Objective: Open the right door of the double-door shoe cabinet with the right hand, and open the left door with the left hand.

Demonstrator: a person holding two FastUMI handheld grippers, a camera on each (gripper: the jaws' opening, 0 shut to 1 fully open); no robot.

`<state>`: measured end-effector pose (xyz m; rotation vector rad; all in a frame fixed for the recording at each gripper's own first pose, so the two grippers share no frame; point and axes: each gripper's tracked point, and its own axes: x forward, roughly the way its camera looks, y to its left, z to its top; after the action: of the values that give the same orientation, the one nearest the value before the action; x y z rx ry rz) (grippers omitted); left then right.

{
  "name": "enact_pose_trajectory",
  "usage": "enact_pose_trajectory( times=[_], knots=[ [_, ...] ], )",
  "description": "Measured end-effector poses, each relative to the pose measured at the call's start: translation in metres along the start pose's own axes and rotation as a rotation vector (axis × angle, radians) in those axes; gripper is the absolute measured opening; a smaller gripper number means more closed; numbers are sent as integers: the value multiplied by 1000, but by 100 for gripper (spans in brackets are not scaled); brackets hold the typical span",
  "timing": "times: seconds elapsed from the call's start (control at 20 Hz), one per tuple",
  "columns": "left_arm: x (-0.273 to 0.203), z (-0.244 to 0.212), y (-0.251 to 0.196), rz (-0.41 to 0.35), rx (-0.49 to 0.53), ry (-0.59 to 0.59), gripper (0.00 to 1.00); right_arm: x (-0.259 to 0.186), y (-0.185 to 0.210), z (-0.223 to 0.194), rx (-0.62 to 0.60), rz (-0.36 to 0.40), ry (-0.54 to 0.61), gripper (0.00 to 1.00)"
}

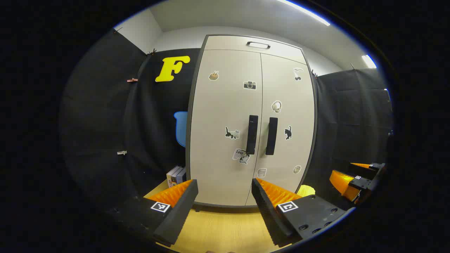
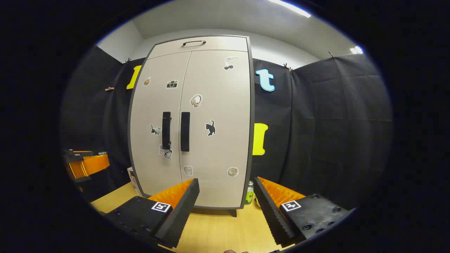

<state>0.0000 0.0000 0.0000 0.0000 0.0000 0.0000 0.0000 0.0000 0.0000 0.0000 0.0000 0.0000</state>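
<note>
pale shoe cabinet point(image 1: 225, 123), both doors shut, stickers, both grippers' fingers spread

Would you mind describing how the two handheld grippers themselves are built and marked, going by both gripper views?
Each gripper has two wedge-shaped fingers with ribbed, sawtooth inner faces. The left gripper and the right gripper each sit on flat dark mounting blocks dotted with screw holes. A small square black-and-white tag marks the top of each finger base. No cables or sleeves are visible.

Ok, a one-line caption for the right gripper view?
Open right gripper faces the shut cabinet, both handles untouched; left gripper waits alongside.
</note>
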Motion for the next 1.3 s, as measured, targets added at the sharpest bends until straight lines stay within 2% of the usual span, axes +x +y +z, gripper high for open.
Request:
enact_pose_trajectory(
  times=[0.4, 0.75, 1.3],
  knots=[
    [5, -3, 9, -53, 22, -4, 95, 4, 12, 3, -2, -33, 4, 98],
    [5, -3, 10, -66, 56, -2, 95, 12, 27, 3, -1, -17, 6, 98],
    [-1, -11, 14, -80, 53, 14, 95, 40, 55, 14, 10, 1, 30, 98]
  ],
)
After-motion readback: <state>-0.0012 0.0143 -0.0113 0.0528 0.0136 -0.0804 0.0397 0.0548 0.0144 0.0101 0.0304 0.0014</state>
